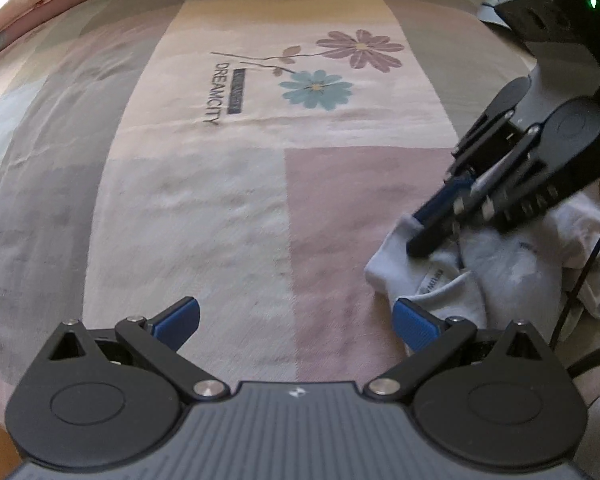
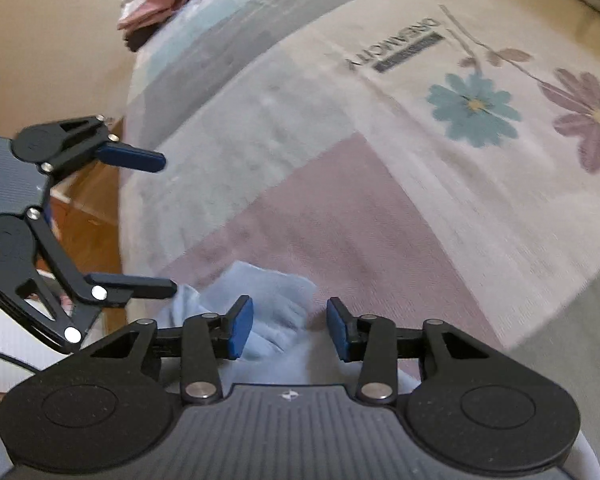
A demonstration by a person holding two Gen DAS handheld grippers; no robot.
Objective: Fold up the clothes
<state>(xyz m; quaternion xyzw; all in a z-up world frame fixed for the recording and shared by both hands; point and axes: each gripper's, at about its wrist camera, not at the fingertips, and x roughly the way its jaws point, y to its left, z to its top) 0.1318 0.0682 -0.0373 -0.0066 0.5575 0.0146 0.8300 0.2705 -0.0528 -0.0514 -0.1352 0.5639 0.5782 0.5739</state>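
The right hand-held gripper (image 2: 290, 330), fingers parted and gripping nothing, hangs over a crumpled pale blue garment (image 2: 268, 292) at the near edge of a bed. The left hand-held gripper (image 1: 296, 322) is spread wide just beside it, one blue pad (image 1: 414, 324) close against the cloth. Beyond them stretches a pink and grey bedspread (image 1: 228, 208) printed with flowers (image 1: 316, 90) and the word DREAMCITY. Folded pink clothes (image 2: 156, 4) sit at a far corner.
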